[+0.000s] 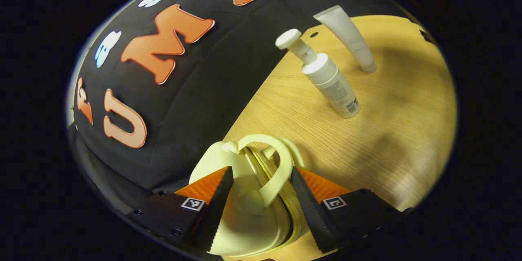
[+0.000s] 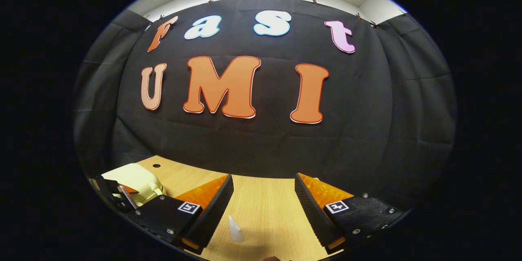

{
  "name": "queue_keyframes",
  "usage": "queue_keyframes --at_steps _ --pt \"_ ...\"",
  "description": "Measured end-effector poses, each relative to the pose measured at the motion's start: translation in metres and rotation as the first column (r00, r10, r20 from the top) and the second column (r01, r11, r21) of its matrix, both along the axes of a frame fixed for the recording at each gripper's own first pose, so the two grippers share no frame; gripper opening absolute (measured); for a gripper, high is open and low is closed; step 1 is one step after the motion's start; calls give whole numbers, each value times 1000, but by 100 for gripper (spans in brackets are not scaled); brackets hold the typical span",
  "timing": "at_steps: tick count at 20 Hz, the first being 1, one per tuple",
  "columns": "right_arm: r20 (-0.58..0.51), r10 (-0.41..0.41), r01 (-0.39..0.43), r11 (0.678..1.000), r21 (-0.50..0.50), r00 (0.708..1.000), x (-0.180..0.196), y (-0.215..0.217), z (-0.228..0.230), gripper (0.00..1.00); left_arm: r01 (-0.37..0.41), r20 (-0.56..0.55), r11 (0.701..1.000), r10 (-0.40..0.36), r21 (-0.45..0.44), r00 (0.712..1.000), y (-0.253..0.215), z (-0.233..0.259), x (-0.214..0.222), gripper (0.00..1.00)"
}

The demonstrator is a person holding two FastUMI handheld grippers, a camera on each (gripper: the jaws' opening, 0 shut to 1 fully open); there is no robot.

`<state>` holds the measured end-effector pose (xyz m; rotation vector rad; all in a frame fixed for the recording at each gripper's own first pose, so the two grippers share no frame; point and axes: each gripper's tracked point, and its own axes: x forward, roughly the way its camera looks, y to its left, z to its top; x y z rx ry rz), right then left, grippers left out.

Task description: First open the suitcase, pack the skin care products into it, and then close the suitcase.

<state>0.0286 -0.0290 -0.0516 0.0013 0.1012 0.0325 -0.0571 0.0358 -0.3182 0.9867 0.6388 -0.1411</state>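
On the light wood-grain counter (image 1: 379,130), near its back edge where the black cloth wall meets it, a small pale-yellow hard-shell suitcase (image 1: 244,208) sits between the fingers of the left tongs (image 1: 259,212). Left gripper view: both black ribbed fingers with orange backing flank the case, one on each shell side; the looped cream handle (image 1: 277,167) rises in the gap between them. Fingers look to be against the shell on both sides, though actual contact at the pads cannot be told for certain. Case halves together, brass-coloured seam running down the middle. Farther along the counter, well apart from the suitcase, a white pump bottle with a round dispenser head (image 1: 328,77) stands upright, and just beyond it a white squeeze tube (image 1: 348,36) stands on its cap near the counter's far edge; the two are near each other, not touching. A small dark hole (image 1: 313,34) in the counter surface lies beside the tube. Right gripper view: right tongs (image 2: 263,208) set wide, nothing between the fingers, held above the bare counter and facing the cloth wall. A small white pointed shape (image 2: 235,228) shows low between those fingers; what it is cannot be told. At the left rim of the right gripper view, the suitcase with the left tongs at it.
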Motion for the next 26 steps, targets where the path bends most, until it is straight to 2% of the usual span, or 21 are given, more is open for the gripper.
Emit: queue_keyframes --at_steps 4,5,6,7,8,10,11,12,15,19,23,26 --pt "1 -8 8 1000 1 1000 0 -5 -2 95 38 -35 993 -34 110 999 4 -13 9 72" --pt "-2 -7 7 1000 0 1000 0 -6 -3 95 41 -43 991 -35 126 998 4 -17 12 59" --pt "-1 -11 11 1000 -1 1000 0 -9 -3 95 53 -48 989 -47 135 998 3 -16 14 48" --pt "1 -9 9 1000 0 1000 0 -10 -2 96 65 -47 988 -59 137 997 -3 -17 11 45" --pt "1 -7 7 1000 0 1000 1 -10 -2 95 63 -38 987 -58 145 998 -2 -15 13 34" --pt "2 -1 1 1000 -4 1000 1 -11 -3 95 46 -38 990 -41 130 998 0 -12 8 18" --pt "5 0 0 1000 -6 1000 2 -12 -3 95 28 -14 993 -26 114 1000 0 -7 13 17" --pt "3 10 -10 1000 -4 1000 3 -11 -4 95 13 27 994 -16 110 999 3 4 14 11" --pt "6 40 -40 999 3 999 6 -4 -5 95 -64 71 998 62 28 996 13 28 21 8" --pt "0 94 -94 995 19 996 12 10 -5 95 -174 154 982 184 -78 971 37 76 33 8" --pt "10 97 -97 995 5 995 17 27 2 95 -250 221 944 297 -215 929 78 123 38 7" --pt "19 89 -89 996 -2 996 20 48 9 95 -275 234 901 363 -336 902 109 150 37 9"
